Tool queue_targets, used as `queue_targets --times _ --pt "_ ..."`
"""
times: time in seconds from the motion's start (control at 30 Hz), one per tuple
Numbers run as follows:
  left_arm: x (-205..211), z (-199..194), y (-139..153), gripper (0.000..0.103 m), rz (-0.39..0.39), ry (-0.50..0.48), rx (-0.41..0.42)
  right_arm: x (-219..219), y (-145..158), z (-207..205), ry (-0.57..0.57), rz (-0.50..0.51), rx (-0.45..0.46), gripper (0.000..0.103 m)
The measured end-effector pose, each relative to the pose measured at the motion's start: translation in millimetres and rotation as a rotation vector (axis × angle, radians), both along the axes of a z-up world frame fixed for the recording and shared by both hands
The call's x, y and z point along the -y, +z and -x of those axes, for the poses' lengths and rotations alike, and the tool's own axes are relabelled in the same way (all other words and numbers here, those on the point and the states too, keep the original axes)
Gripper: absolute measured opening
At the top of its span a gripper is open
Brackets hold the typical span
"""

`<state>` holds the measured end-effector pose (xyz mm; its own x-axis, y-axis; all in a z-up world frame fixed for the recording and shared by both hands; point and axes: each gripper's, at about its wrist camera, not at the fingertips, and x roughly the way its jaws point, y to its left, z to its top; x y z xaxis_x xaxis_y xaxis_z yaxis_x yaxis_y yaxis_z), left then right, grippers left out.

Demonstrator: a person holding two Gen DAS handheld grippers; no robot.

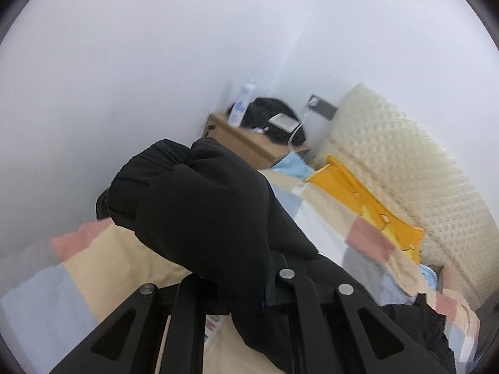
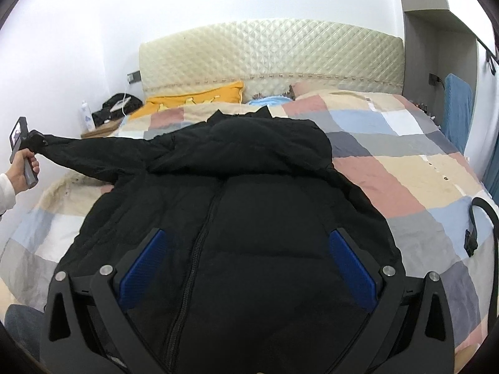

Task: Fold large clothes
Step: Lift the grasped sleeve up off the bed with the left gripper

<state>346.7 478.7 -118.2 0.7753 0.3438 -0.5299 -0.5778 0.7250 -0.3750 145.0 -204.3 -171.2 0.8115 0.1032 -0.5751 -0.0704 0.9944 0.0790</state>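
A black hooded puffer jacket (image 2: 249,193) lies front-up on the bed, zipper closed, hood toward the headboard. My left gripper (image 2: 34,141) is shut on the cuff of the jacket's left-side sleeve (image 2: 93,152) and holds it stretched out past the bed's left edge. In the left wrist view the sleeve cuff (image 1: 199,205) bunches over the gripper (image 1: 230,280) and hides the fingertips. My right gripper (image 2: 249,258) is open, its blue pads (image 2: 352,268) spread wide just above the jacket's chest, holding nothing.
The bed has a patchwork cover (image 2: 405,162), a quilted cream headboard (image 2: 271,53) and a yellow pillow (image 2: 193,96). A wooden nightstand (image 1: 246,140) with a bottle and a black bag stands left. A black strap (image 2: 477,218) lies at the bed's right edge.
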Motion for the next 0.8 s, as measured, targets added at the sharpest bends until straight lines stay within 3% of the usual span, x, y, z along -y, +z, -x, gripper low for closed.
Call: queue_targets --times 0.23,0.43,0.6,0.8 --pt "50 20 69 0.01 -0.08 -0.07 0.025 16 11 20 -0.015 -0.025 0.056 0.103" --pt "124 25 135 0.01 -0.235 -0.175 0.04 30 20 34 -0.033 -0.039 0.106 0.103" --pt "193 21 178 0.01 -0.286 -0.281 0.059 46 24 47 -0.038 -0.086 0.129 0.103" --pt "269 11 207 0.01 -0.307 -0.341 0.102 66 28 56 -0.059 -0.134 0.159 0.103"
